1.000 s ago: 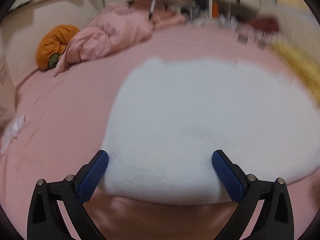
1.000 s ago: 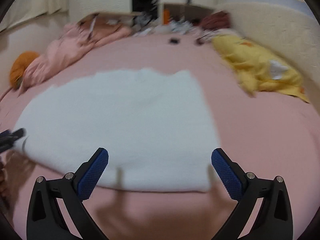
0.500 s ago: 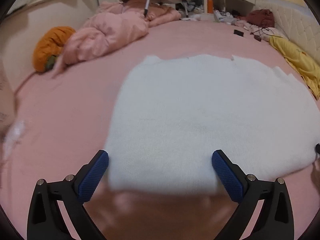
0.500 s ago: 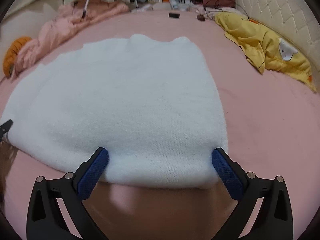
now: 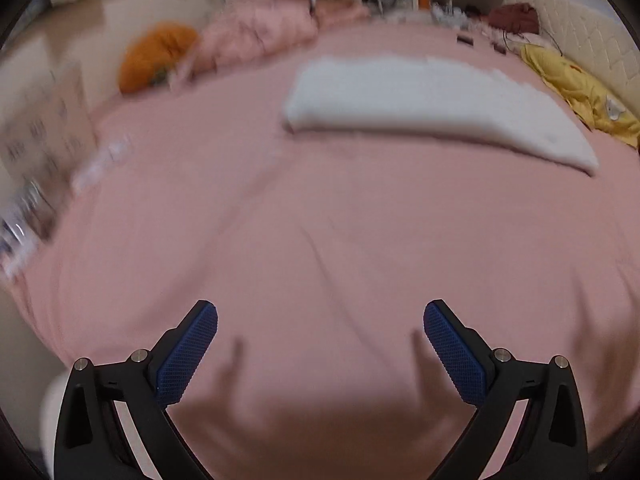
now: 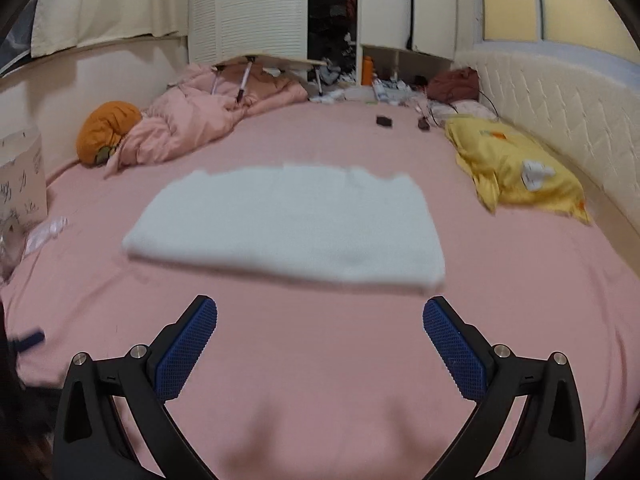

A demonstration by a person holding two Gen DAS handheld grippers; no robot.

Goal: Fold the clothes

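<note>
White folded garment, one; two grippers, left, right, jaws spread, empty

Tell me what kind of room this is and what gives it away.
Most likely a bedroom. The white folded garment lies on a wide pink bed sheet, a padded cream headboard runs along the right side, and a louvred wardrobe stands at the far wall beside a crumpled pink duvet.

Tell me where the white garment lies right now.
The white garment lies flat mid-bed on the pink sheet, ahead of both open claws, between pink duvet and yellow pillow.
</note>
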